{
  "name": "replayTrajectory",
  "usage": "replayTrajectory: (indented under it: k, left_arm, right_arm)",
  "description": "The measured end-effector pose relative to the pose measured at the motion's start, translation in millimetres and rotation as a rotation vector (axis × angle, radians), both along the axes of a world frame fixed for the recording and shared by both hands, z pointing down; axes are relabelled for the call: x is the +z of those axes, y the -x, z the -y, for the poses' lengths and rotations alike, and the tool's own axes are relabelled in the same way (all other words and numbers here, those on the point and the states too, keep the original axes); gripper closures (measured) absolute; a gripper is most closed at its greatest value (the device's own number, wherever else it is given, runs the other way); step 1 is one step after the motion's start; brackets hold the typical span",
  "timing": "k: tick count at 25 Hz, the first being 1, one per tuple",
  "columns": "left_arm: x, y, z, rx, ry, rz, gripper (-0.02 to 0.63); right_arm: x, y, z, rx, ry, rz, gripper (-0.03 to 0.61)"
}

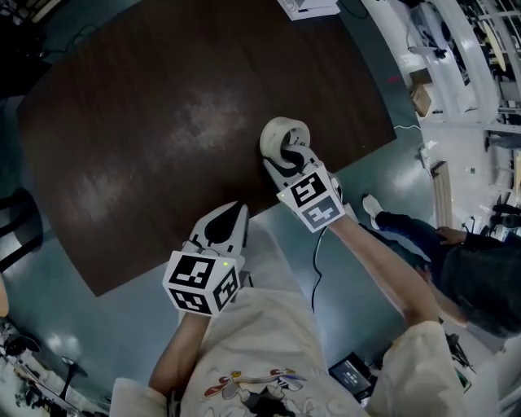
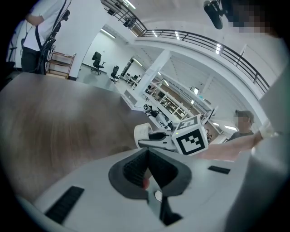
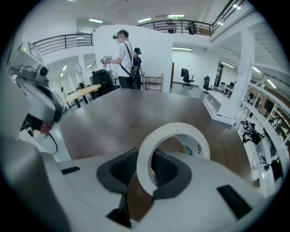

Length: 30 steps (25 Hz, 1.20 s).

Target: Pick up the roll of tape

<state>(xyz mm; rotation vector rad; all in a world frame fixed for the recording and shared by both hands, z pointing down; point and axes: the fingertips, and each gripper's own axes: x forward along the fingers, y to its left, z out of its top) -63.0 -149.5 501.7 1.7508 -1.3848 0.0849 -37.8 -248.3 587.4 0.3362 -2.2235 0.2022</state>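
Observation:
The white roll of tape [image 1: 275,130] stands on edge between the jaws of my right gripper [image 1: 290,151], which is shut on its band over the near right part of the dark brown table [image 1: 146,122]. In the right gripper view the roll [image 3: 176,128] rises out of the black pads [image 3: 123,166], one pad inside the ring and one outside. My left gripper [image 1: 231,214] hangs at the table's near edge, shut with nothing in it; its pads [image 2: 136,168] meet. From the left gripper view the roll [image 2: 142,132] shows ahead to the right.
A white box [image 1: 307,6] lies at the table's far edge. A person in dark trousers [image 1: 407,230] stands on the floor to the right, and a small dark device [image 1: 353,375] lies on the floor near my feet. Two people [image 3: 126,52] stand beyond the table's far end.

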Motion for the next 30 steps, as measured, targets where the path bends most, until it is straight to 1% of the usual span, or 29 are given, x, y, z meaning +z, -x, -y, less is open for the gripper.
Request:
replayTrajectory:
  k: [7,12,15,20,25,30]
  left_arm:
    - [-30,8,-3,0.001,-0.048,0.02,0.607]
    - [-54,8,-3,-0.003,-0.082,0.029,0.607]
    - [-69,9,0,0.006,-0.111,0.029,0.607]
    - [-102,7,-5,0.027,-0.18,0.052,0.607]
    - [-126,5,-13,0.026,-0.235,0.077,0.607]
    - [-142,5,-22,0.014,-0.266,0.097,0.607]
  right_arm:
    - [-69,2,-16,0.071,0.002,0.196,0.482]
    - [-125,-9,-26,0.136,0.004,0.334,0.48]
    - [-158,-17,-30,0.162,-0.018,0.412,0.48]
    - [-212,-37,-44,0.209,-0.061,0.529,0.479]
    - [-248,-64,-53,0.259,-0.106,0.598,0.477]
    - [-262,-93,-56,0.331,-0.133,0.635,0.479]
